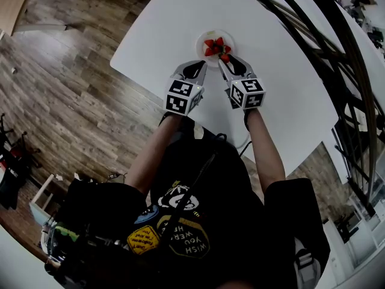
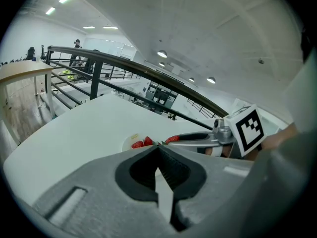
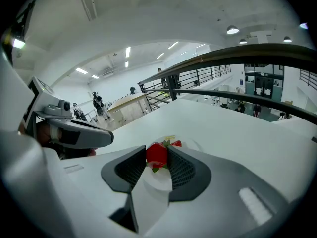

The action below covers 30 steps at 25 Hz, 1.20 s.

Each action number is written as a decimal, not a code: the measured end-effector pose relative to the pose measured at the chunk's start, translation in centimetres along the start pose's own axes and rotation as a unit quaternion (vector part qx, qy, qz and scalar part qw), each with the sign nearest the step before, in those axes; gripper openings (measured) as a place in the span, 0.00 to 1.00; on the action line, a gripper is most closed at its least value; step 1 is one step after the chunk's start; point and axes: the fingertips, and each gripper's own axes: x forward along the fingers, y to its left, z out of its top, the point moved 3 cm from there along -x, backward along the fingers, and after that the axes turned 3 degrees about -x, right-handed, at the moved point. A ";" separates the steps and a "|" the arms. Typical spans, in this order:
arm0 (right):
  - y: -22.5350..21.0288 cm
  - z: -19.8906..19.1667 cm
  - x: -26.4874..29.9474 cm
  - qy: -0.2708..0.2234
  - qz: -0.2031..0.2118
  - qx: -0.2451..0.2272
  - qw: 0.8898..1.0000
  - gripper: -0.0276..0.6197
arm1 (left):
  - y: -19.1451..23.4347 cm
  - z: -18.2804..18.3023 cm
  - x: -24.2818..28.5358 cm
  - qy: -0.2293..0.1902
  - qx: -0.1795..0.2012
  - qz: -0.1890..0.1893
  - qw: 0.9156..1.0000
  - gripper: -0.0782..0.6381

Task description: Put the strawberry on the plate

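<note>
One strawberry (image 3: 156,156), clamped (right hand-held gripper (image 3: 157,151))

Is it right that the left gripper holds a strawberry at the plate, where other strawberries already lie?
No. The right gripper view shows the right gripper holding the strawberry between its fingers; the left gripper is shut and empty. It is at the plate, where other strawberries already lie.
</note>
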 end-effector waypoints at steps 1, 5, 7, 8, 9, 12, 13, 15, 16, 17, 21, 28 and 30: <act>-0.2 -0.2 0.2 0.003 0.000 -0.001 1.000 0.26 | -0.1 -0.1 0.2 0.002 0.001 -0.001 1.000 0.11; -0.3 -1.0 0.8 0.014 0.002 0.001 1.000 0.26 | 0.5 -0.4 0.4 0.005 -0.006 0.004 1.000 0.11; -0.3 -1.2 1.1 0.017 0.003 0.001 1.000 0.26 | 0.6 -0.6 0.5 0.009 -0.004 0.004 1.000 0.11; -0.3 -1.2 1.2 0.018 0.003 0.001 1.000 0.26 | 0.6 -0.7 0.6 0.011 -0.002 0.003 1.000 0.11; -0.4 -1.3 1.3 0.020 0.004 0.000 1.000 0.26 | 0.6 -0.8 0.7 0.013 0.000 0.002 1.000 0.11; -0.6 -1.6 1.8 0.026 0.005 -0.002 1.000 0.26 | 0.9 -1.0 1.2 0.014 -0.008 0.001 1.000 0.11; -0.7 -1.7 1.9 0.029 0.006 -0.002 1.000 0.26 | 0.9 -1.0 1.5 0.015 -0.010 0.002 1.000 0.11; -0.9 -2.0 2.2 0.035 0.006 -0.003 0.999 0.26 | 1.0 -1.1 1.9 0.016 -0.012 0.003 1.000 0.11; -0.9 -2.1 2.3 0.038 0.006 -0.004 0.999 0.26 | 1.0 -1.2 2.1 0.018 -0.012 0.003 1.000 0.11; -0.9 -2.2 2.4 0.040 0.007 -0.005 0.999 0.26 | 1.0 -1.2 2.1 0.019 -0.011 0.004 1.000 0.11; -0.8 -2.7 2.6 0.050 0.011 -0.015 0.999 0.26 | 1.1 -1.5 1.8 0.023 -0.009 0.004 1.000 0.11; -0.9 -3.6 3.7 0.067 0.014 -0.021 0.997 0.26 | 2.9 -1.8 2.9 0.026 -0.016 0.019 0.999 0.11; -0.9 -3.6 3.7 0.069 0.014 -0.024 0.997 0.26 | 3.0 -1.8 3.0 0.027 -0.016 0.019 0.999 0.11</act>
